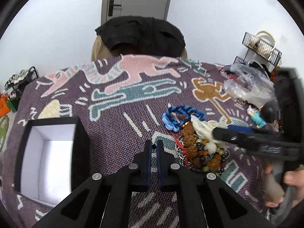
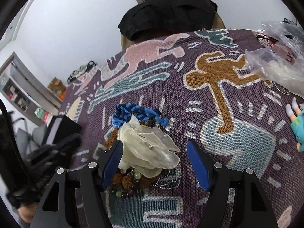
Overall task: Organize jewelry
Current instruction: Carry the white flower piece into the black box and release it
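Observation:
A pile of jewelry lies on the patterned cloth: a blue braided band (image 1: 180, 116) (image 2: 136, 113), a cream fabric flower with pearls (image 2: 150, 148) (image 1: 204, 128), and brown and mixed beaded bracelets (image 1: 203, 153) (image 2: 129, 182). An open black box with a white inside (image 1: 49, 159) stands at the left. My left gripper (image 1: 153, 146) is nearly shut with a small metal piece at its tips, left of the pile. My right gripper (image 2: 154, 150) is open, its fingers on either side of the cream flower; it also shows in the left wrist view (image 1: 218, 131).
A small doll in a teal outfit (image 1: 260, 114) (image 2: 297, 125) and clear plastic bags (image 1: 247, 87) (image 2: 281, 64) lie at the right. A wire rack (image 1: 262, 47) stands at the back right. A chair with black clothing (image 1: 140, 34) is behind the table.

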Demonstrator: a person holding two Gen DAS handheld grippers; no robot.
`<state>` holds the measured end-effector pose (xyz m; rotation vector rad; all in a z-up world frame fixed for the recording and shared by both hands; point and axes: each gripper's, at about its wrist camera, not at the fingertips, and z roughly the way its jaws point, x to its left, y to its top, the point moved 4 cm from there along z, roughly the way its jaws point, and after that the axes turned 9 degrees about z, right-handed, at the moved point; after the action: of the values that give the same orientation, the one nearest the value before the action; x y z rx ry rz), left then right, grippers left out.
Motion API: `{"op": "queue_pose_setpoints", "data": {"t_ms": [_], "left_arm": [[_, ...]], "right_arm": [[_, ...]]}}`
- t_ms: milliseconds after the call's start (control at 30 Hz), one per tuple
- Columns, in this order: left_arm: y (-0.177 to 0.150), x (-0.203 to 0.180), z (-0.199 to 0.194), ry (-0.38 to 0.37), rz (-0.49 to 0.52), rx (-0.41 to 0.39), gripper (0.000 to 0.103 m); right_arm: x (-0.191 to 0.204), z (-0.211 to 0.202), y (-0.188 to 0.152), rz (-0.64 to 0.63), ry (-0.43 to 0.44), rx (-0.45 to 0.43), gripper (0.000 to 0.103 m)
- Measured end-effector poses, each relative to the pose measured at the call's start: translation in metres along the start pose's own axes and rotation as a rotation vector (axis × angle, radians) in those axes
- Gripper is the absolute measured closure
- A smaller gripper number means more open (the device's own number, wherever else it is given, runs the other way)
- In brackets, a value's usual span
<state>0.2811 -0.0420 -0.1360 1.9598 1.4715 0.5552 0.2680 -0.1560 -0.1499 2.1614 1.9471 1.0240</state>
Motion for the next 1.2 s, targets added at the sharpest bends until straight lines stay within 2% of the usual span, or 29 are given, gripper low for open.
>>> {"op": "queue_pose_setpoints", "data": {"t_ms": [33,67,500,667,900,933,1000,1067,1133,1200], "left_arm": [[0.001,0.001,-0.005,0.001,0.001,-0.010,0.098],[0.003,0.003,-0.011,0.002,0.001,-0.022,0.098],[0.005,0.053,-0.064,0.062,-0.058,-0.116,0.098],[-0.004,0.076,-0.070,0.084,-0.095,-0.117,0.098],[-0.012,0.098,-0.076,0.121,-0.122,-0.095,0.095],[-0.014,0.103,-0.075,0.115,-0.135,-0.086,0.090],[-0.019,0.112,-0.077,0.107,-0.167,-0.081,0.069],[-0.024,0.118,-0.083,0.107,-0.189,-0.109,0.025],[-0.028,0.123,-0.093,0.118,-0.198,-0.155,0.015],[-0.031,0.128,-0.101,0.127,-0.203,-0.169,0.015]], "right_arm": [[0.000,0.001,0.000,-0.003,-0.008,0.007,0.073],[0.000,0.002,0.000,-0.001,-0.005,0.022,0.098],[0.041,-0.060,0.023,-0.088,0.043,-0.142,0.100],[0.066,-0.076,0.028,-0.115,0.071,-0.179,0.100],[0.100,-0.079,0.027,-0.152,0.106,-0.183,0.100],[0.107,-0.078,0.027,-0.159,0.113,-0.180,0.100],[0.119,-0.075,0.025,-0.173,0.125,-0.173,0.100],[0.133,-0.071,0.023,-0.192,0.140,-0.163,0.100],[0.146,-0.066,0.020,-0.207,0.153,-0.153,0.100],[0.158,-0.061,0.018,-0.217,0.170,-0.139,0.100]]}}
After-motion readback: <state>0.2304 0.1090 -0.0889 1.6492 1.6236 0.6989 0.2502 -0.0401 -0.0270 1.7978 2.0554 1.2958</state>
